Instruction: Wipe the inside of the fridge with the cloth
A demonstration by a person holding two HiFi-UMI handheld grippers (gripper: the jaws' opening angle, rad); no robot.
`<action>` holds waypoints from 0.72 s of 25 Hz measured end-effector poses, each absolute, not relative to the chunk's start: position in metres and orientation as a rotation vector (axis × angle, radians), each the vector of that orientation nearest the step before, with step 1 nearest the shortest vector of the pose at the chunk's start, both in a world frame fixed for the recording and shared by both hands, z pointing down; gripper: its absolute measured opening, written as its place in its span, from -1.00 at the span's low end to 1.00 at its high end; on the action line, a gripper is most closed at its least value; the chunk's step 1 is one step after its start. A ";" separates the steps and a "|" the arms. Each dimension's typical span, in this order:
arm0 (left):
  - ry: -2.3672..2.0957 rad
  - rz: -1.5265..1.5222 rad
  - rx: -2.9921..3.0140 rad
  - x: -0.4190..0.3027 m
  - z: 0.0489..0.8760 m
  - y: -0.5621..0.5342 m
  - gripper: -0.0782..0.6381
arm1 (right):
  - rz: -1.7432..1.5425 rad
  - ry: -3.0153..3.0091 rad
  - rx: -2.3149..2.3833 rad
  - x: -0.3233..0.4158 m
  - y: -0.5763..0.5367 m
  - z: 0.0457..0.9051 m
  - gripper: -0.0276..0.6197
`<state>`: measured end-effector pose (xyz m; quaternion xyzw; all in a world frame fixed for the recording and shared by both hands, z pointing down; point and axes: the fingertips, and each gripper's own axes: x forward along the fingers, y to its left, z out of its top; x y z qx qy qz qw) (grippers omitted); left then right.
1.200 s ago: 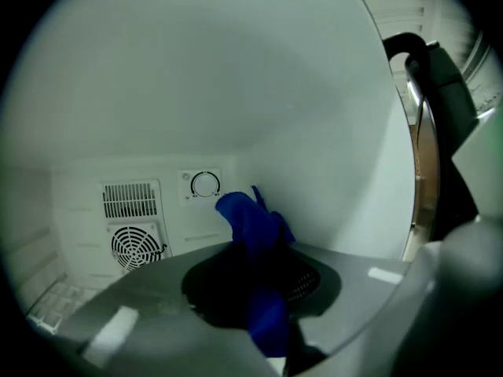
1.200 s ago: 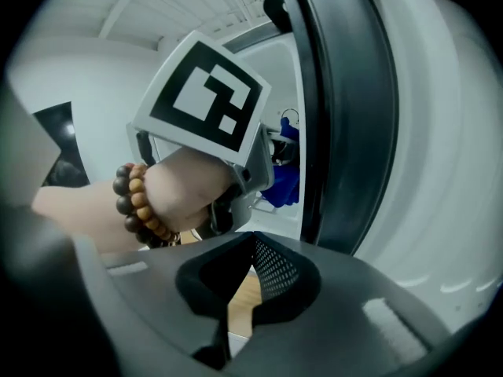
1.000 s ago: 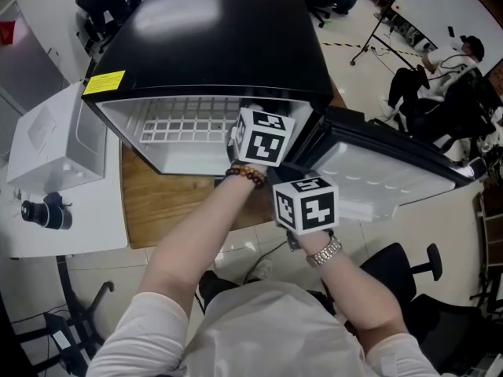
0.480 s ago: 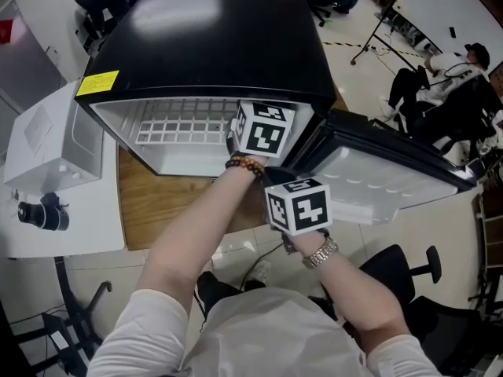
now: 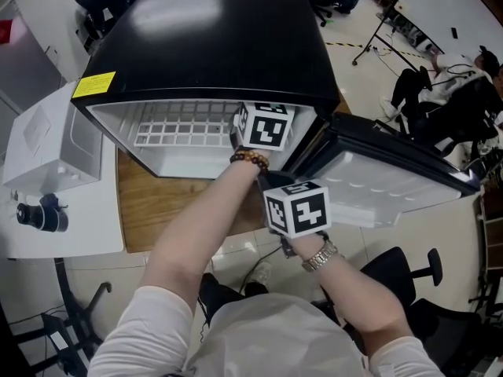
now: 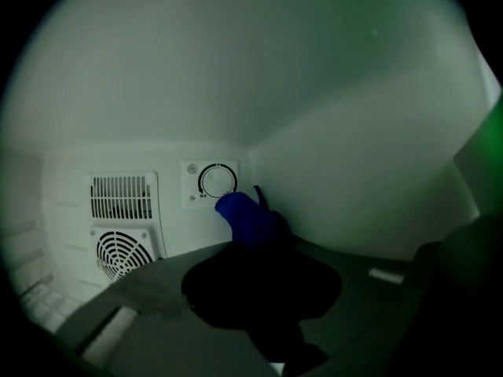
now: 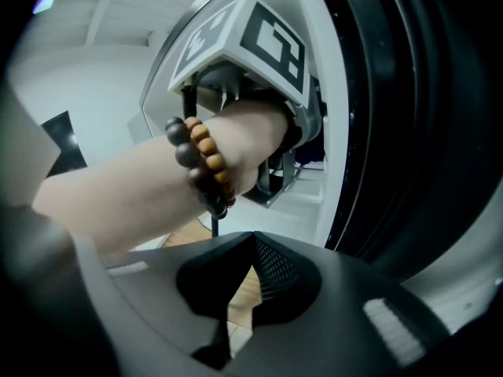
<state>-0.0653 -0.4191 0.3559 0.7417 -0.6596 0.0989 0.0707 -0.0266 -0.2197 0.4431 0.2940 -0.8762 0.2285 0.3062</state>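
A black mini fridge (image 5: 212,45) stands with its door (image 5: 393,179) swung open to the right. My left gripper reaches into the white interior; in the head view only its marker cube (image 5: 267,128) shows under the fridge top. In the dim left gripper view, the left gripper (image 6: 251,238) is shut on a blue cloth (image 6: 242,217), held near the back right corner just below the thermostat dial (image 6: 217,181). My right gripper (image 7: 253,246) is shut with nothing in it. Its cube (image 5: 297,208) hangs outside the fridge, beside the left wrist and the door.
A wire shelf (image 5: 185,124) spans the fridge interior. A slotted grille (image 6: 119,197) and a round fan vent (image 6: 122,250) sit on the back wall. A white box (image 5: 47,148) and a black lens (image 5: 39,214) lie left. A seated person (image 5: 448,69) is far right, an office chair (image 5: 409,269) below.
My left gripper has gone a little deeper into the fridge with the cloth. The right gripper has sunk slightly and drifted left, still shut.
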 end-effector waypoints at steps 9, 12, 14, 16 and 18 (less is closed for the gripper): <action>-2.003 0.290 2.194 -0.066 0.355 -0.427 -0.58 | 0.604 -2.328 0.778 -0.019 -0.220 0.445 -0.91; -2.002 0.266 2.200 -0.064 0.356 -0.422 -0.58 | 0.601 -2.340 0.781 -0.019 -0.218 0.441 -0.91; -2.011 0.261 2.199 -0.069 0.353 -0.415 -0.58 | 0.596 -2.348 0.783 -0.023 -0.216 0.438 -0.91; -2.009 0.256 2.210 -0.070 0.350 -0.408 -0.58 | 0.595 -2.358 0.786 -0.025 -0.213 0.435 -0.91; -1.998 0.239 2.230 -0.069 0.348 -0.401 -0.58 | 0.592 -2.370 0.785 -0.026 -0.209 0.433 -0.91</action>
